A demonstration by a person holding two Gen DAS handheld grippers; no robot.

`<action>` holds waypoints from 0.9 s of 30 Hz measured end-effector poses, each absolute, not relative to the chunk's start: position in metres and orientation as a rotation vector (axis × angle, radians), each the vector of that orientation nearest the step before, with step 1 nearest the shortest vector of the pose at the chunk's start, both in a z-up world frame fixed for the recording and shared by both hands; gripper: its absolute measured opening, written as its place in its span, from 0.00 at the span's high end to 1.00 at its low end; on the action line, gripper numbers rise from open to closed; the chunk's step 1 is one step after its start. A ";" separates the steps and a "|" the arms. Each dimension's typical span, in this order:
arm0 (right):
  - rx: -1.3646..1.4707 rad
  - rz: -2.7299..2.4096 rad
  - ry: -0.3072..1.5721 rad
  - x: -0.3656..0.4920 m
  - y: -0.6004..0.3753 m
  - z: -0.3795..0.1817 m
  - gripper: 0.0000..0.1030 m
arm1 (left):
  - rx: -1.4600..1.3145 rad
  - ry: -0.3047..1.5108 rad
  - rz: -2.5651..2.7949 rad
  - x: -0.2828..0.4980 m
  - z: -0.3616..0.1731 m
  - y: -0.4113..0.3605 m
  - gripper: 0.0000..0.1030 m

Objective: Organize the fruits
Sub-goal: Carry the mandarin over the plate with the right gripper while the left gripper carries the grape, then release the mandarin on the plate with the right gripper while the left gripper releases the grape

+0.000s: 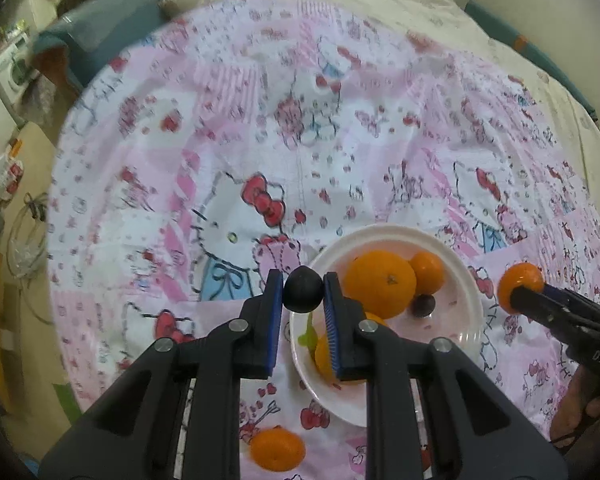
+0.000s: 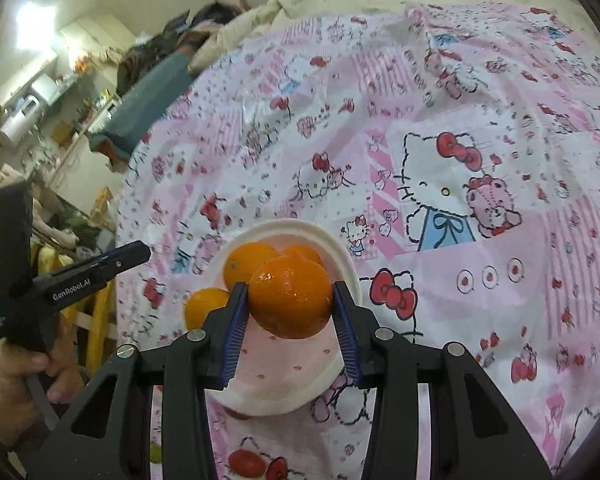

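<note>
The left gripper [image 1: 303,290] is pinching a small dark round fruit [image 1: 303,289] between its blue-padded jaws, holding it over the near-left rim of the white bowl [image 1: 474,312]. The bowl is sitting on a pink cartoon-print cloth [image 1: 260,140] spread over a bed. Inside the bowl are lying a large orange [image 1: 381,284], a smaller orange [image 1: 427,271] touching it behind, a dark plum-like fruit [image 1: 424,306] just beside them, and a further orange [image 1: 323,354] partly hidden by the jaw, next to a green piece. One loose orange [image 1: 277,450] is resting on the cloth in front of the bowl. The right gripper [image 2: 291,300] is clamping an orange [image 2: 290,298] between its jaws, above the bowl in the right wrist view.
</note>
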State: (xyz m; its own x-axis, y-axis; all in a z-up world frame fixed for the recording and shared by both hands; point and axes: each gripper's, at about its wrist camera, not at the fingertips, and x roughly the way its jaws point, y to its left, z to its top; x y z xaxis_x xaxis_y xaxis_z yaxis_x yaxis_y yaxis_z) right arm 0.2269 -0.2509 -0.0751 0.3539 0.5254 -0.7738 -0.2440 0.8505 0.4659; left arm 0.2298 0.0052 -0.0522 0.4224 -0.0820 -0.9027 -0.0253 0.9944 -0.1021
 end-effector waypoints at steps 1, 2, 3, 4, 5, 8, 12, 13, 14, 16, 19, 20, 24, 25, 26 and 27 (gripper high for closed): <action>0.289 0.507 1.112 0.229 -0.250 -0.078 0.58 | -0.113 1.145 -0.034 0.232 -0.056 0.006 0.84; 0.290 0.509 1.120 0.230 -0.248 -0.082 0.58 | -0.129 1.161 -0.039 0.236 -0.063 0.006 0.84; 0.290 0.513 1.131 0.233 -0.246 -0.086 0.58 | -0.134 1.169 -0.046 0.238 -0.067 0.005 0.84; 0.289 0.514 1.137 0.234 -0.245 -0.088 0.58 | -0.134 1.174 -0.052 0.239 -0.069 0.004 0.84; 0.288 0.515 1.144 0.236 -0.244 -0.091 0.58 | -0.131 1.180 -0.062 0.241 -0.072 0.002 0.84; 0.295 0.522 1.180 0.239 -0.240 -0.102 0.58 | -0.154 1.210 -0.075 0.247 -0.080 0.000 0.84; 0.304 0.524 1.224 0.238 -0.237 -0.115 0.58 | -0.222 1.246 -0.077 0.254 -0.091 0.004 0.84; 0.305 0.528 1.235 0.237 -0.236 -0.117 0.58 | -0.238 1.255 -0.079 0.256 -0.094 0.005 0.84; 0.306 0.530 1.241 0.237 -0.236 -0.119 0.58 | -0.260 1.266 -0.089 0.259 -0.098 0.005 0.83; 0.305 0.531 1.252 0.236 -0.234 -0.121 0.57 | -0.279 1.277 -0.094 0.261 -0.103 0.005 0.83; 0.294 0.535 1.264 0.234 -0.232 -0.124 0.56 | -0.292 1.305 -0.090 0.260 -0.111 0.003 0.83; 0.291 0.534 1.268 0.234 -0.232 -0.125 0.56 | -0.291 1.308 -0.089 0.260 -0.112 0.002 0.83; 0.293 0.538 1.286 0.234 -0.230 -0.129 0.55 | -0.266 1.309 -0.087 0.257 -0.112 -0.001 0.83; 0.294 0.543 1.285 0.234 -0.229 -0.129 0.55 | -0.259 1.310 -0.090 0.256 -0.112 -0.002 0.83; 0.293 0.547 1.284 0.234 -0.228 -0.129 0.55 | -0.251 1.311 -0.090 0.256 -0.112 -0.003 0.83; 0.288 0.547 1.284 0.234 -0.228 -0.128 0.55 | -0.239 1.308 -0.088 0.256 -0.112 -0.004 0.82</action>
